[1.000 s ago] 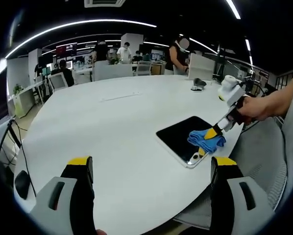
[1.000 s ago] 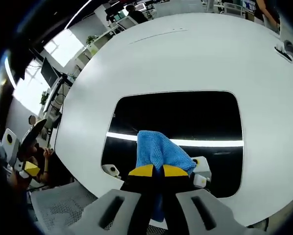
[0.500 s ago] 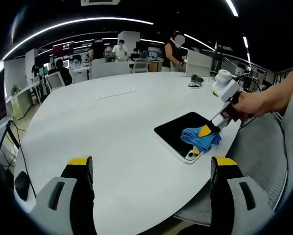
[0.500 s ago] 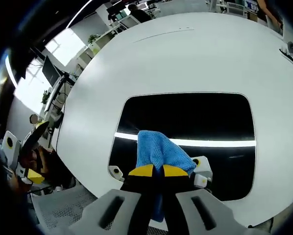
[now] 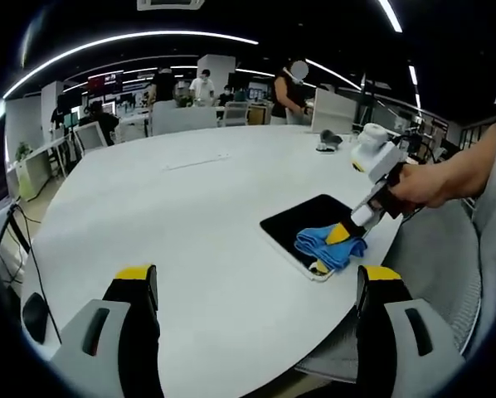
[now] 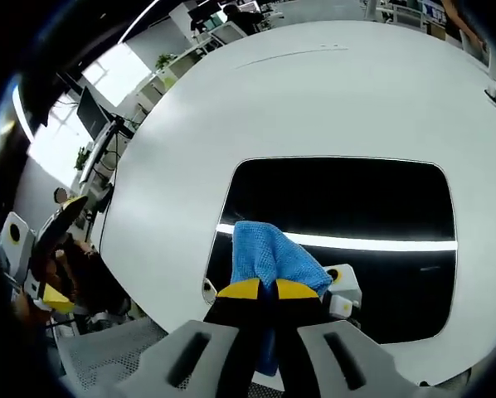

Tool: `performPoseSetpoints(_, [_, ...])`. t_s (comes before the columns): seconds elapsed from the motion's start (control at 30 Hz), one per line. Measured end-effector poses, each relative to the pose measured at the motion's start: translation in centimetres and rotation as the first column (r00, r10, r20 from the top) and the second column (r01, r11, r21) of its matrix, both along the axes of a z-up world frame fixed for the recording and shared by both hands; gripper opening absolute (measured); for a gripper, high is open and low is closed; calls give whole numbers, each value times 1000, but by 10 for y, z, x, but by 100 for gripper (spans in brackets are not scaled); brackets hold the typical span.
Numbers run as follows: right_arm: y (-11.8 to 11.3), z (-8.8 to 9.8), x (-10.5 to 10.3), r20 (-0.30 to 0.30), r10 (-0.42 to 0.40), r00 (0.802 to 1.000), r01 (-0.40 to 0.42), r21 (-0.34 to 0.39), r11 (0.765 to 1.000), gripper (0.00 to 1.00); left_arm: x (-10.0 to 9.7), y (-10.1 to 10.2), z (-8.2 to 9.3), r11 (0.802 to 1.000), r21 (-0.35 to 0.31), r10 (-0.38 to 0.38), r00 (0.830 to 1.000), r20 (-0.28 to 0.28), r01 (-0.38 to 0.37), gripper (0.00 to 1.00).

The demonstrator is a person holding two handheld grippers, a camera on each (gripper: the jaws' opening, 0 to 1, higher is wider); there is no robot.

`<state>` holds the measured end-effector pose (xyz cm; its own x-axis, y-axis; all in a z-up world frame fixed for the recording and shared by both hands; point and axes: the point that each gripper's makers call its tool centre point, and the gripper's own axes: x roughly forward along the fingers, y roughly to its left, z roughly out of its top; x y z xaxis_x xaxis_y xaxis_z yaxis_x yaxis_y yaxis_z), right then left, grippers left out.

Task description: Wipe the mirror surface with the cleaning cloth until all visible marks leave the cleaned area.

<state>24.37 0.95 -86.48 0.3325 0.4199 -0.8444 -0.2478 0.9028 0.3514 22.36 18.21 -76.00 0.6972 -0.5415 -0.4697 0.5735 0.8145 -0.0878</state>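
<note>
The mirror (image 6: 339, 224) is lying flat at the worktop (image 5: 173, 215) edge nearest the person, and that is the worry: the cloth (image 6: 265, 253) is pressing on the corner closest to the drop, so a hard push toward the rim could be sliding the mirror off the worktop. The cloth is also bunching into a wad, so it may be missing marks along the edges. The right tongs (image 6: 260, 289) are pinching together on the cloth, yellow tips nearly meeting, the blue fabric touching the dark glass. The left tongs (image 5: 256, 286) are standing wide apart, gripping nothing, hovering above the worktop well away from the mirror.
</note>
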Motion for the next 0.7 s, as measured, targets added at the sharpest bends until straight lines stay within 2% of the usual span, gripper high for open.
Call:
performPoseSetpoints(0.27, [12,0,1,-2,18,1000,-17,4,1000,0,-1,9,-5,1000,11,24,1000,-17,-23,99])
performPoseSetpoints(0.5, [23,0,0,-3,47,999,-47,4,999,0,-2,7,-6,1000,3,14,1000,-24,-14,99])
performPoseSetpoints(0.7, [28,1,0,-2,56,998,-56,2,998,0,1,6,0,1000,-5,21,1000,-9,-22,99])
